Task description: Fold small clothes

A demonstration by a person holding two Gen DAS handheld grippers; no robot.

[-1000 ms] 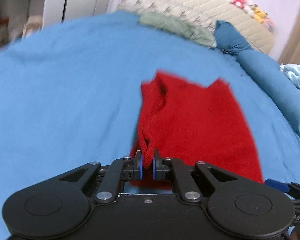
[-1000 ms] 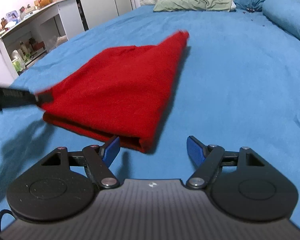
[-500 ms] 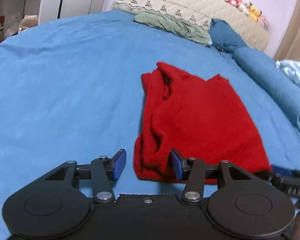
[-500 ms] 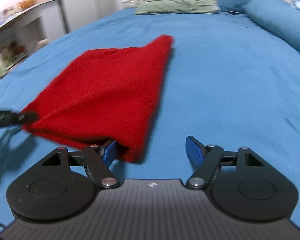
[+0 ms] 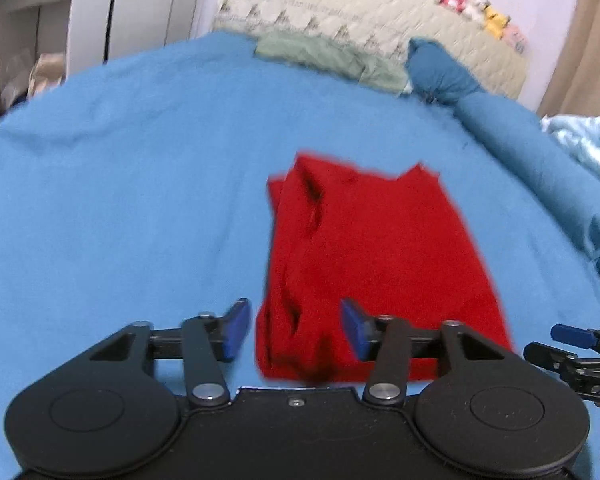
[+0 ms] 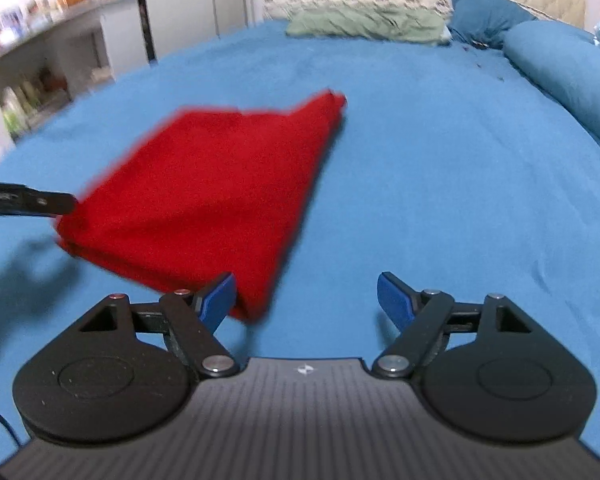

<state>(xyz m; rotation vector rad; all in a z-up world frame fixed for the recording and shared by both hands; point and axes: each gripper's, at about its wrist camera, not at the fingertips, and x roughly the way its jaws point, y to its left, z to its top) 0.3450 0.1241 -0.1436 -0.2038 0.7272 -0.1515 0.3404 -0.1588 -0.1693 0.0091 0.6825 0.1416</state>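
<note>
Left gripper (image 5: pixel 296 330): jaws wide apart, nothing pinched. The bunched near-left corner of the red cloth (image 5: pixel 372 264) lies between the two blue pads, apparently not clamped. Judgement: this spread suits a release just made, leaving the corner on the sheet rather than dragging it.

Right gripper (image 6: pixel 306 296): jaws also wide, empty. Its left pad (image 6: pixel 218 296) sits just beside, possibly touching, the cloth's (image 6: pixel 204 196) near corner; the right pad is over bare sheet (image 6: pixel 440 184). Judgement: it is placed to steady or take that corner for a next fold.

Cloth position: folded flat on the blue sheet (image 5: pixel 120 200), roughly mid-bed. From the left wrist it runs from 6 toward 12 o'clock, with creases along its left edge; from the right wrist it spreads toward 10 o'clock. The left gripper's finger enters the right view at 9 o'clock, at the cloth's edge.

Further out: a green pillow (image 6: pixel 364 24) at 12 o'clock against the headboard, a blue bolster (image 6: pixel 560 72) at 2 o'clock.

Change: one second ago the left jaws were closed on the cloth's corner; half a second ago they were already open, and now they are wider. The right jaws stay open throughout. The cloth has settled flat. Both views are blurred by motion.
</note>
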